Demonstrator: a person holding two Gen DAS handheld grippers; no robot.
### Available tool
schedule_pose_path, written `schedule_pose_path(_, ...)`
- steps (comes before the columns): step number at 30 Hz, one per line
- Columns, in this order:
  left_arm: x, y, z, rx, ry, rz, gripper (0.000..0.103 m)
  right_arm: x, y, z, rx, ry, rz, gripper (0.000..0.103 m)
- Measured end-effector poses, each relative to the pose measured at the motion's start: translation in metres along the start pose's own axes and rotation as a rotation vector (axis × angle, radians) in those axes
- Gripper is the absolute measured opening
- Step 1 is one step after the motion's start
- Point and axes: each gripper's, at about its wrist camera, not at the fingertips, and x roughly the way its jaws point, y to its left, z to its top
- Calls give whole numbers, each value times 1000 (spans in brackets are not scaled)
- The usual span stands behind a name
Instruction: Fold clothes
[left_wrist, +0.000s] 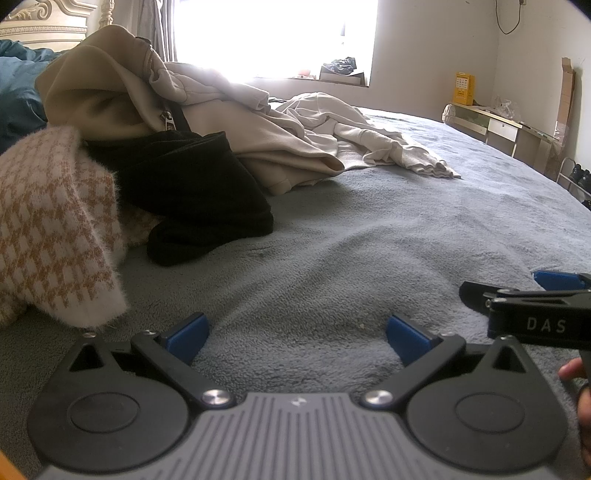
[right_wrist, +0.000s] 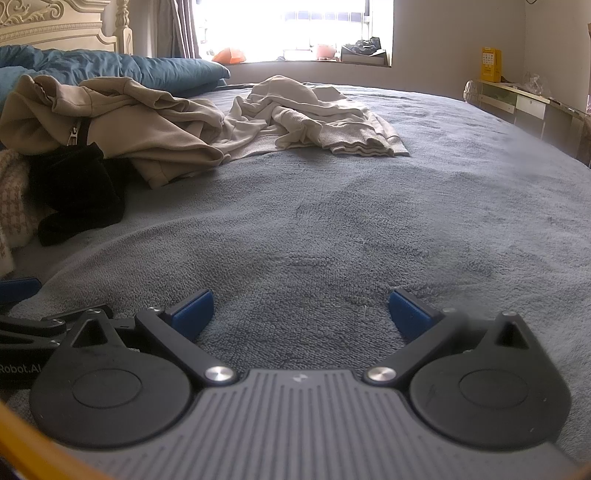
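Both grippers, left gripper (left_wrist: 297, 336) and right gripper (right_wrist: 301, 312), hover low over the grey blanket (right_wrist: 369, 221), jaws spread wide and empty. Beyond them on the blanket lies the clothes pile: houndstooth sweater (left_wrist: 51, 236), black garment (left_wrist: 192, 192), tan jacket (left_wrist: 110, 96), cream sweatshirt (right_wrist: 314, 118).

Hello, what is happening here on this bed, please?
A person holds two grippers low over a grey blanket, about to fold clothes. The left gripper and the right gripper are both open and hold nothing. The clothes lie unfolded in a heap to the left: a checked sweater, a black garment, a beige jacket and a cream top further back. No folding has started yet.
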Motion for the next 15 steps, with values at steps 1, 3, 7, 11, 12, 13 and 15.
schedule_pose_path(1, 0, 0, 0, 0, 0, 0, 103, 0, 0, 0, 2, 0, 1, 102)
schedule_pose_path(3, 0, 0, 0, 0, 0, 0, 103, 0, 0, 0, 2, 0, 2, 102)
schedule_pose_path(7, 0, 0, 0, 0, 0, 0, 103, 0, 0, 0, 2, 0, 2, 102)
schedule_pose_path(11, 0, 0, 0, 0, 0, 0, 103, 0, -1, 0, 3, 0, 3, 102)
schedule_pose_path(12, 1, 0, 0, 0, 0, 0, 103, 0, -1, 0, 3, 0, 3, 102)
schedule_pose_path(13, 2, 0, 1, 0, 0, 0, 103, 0, -2, 0, 4, -1, 3, 102)
schedule_pose_path(15, 2, 0, 1, 0, 0, 0, 103, 0, -2, -1, 4, -1, 3, 102)
